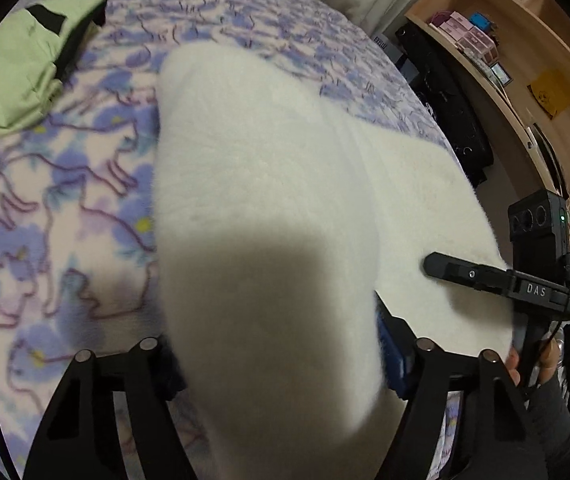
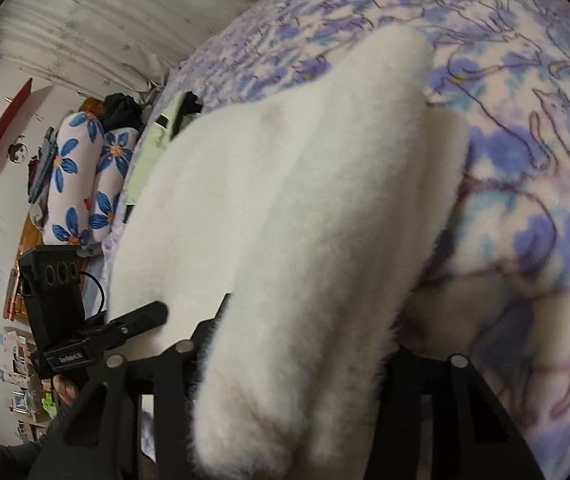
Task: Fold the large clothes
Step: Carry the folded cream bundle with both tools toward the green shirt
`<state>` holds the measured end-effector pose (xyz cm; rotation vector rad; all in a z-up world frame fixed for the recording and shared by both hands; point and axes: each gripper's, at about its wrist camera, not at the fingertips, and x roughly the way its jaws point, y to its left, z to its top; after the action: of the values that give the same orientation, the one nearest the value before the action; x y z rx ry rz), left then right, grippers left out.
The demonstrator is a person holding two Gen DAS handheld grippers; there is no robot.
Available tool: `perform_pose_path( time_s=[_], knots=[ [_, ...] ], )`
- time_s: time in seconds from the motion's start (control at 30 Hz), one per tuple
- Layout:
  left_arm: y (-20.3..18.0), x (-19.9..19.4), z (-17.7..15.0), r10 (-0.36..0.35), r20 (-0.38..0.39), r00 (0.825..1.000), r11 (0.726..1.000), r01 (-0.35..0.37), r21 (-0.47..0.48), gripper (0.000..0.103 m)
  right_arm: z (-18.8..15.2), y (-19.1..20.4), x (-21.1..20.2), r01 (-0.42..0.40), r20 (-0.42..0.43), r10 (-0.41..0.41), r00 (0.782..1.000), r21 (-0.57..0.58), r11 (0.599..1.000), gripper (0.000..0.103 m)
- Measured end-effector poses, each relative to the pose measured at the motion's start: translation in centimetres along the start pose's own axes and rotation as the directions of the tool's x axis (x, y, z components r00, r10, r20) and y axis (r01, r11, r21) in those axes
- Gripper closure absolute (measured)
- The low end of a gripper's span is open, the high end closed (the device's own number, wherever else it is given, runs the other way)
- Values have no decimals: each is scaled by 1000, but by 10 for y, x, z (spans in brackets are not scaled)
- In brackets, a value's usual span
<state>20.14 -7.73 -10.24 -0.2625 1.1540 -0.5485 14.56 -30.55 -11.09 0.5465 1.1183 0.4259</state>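
A white fluffy garment lies on the bed, and one fold of it rises toward the camera. In the left wrist view, my left gripper is shut on that fold, and the fleece fills the gap between its jaws. My right gripper is likewise shut on a thick ridge of the white garment, held up off the blanket. Each view shows the other gripper beside the garment's edge, as a finger in the left wrist view and a finger in the right wrist view. The pads are hidden by fleece.
A purple-blue floral blanket covers the bed. A folded light-green garment lies at the far corner. A wooden shelf stands beside the bed. Pillows with blue flowers lean near the wall. A person's hand holds the right gripper.
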Motion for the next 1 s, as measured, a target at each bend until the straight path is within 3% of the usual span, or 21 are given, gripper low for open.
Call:
perform_pose_path(
  time_s=[0.17,0.57,0.8,1.0],
  knots=[
    [2,-36,-10,28,37,999,999,-29,27,35,-21,33,-5,-14,25,14,1000,-25,1000,56],
    [69,-157,-59,66,158,985,997,-70,21,36,-58,140,8,-63,51,73,996,-175,983,58],
    [114,-228,-45,97,264,960,995,-98,-9,37,-35,217,21,-106,78,133,988,-284,953,58],
    [172,-265,17,142,338,930,989,-145,-16,36,26,276,64,-130,87,168,982,-336,933,58]
  ],
)
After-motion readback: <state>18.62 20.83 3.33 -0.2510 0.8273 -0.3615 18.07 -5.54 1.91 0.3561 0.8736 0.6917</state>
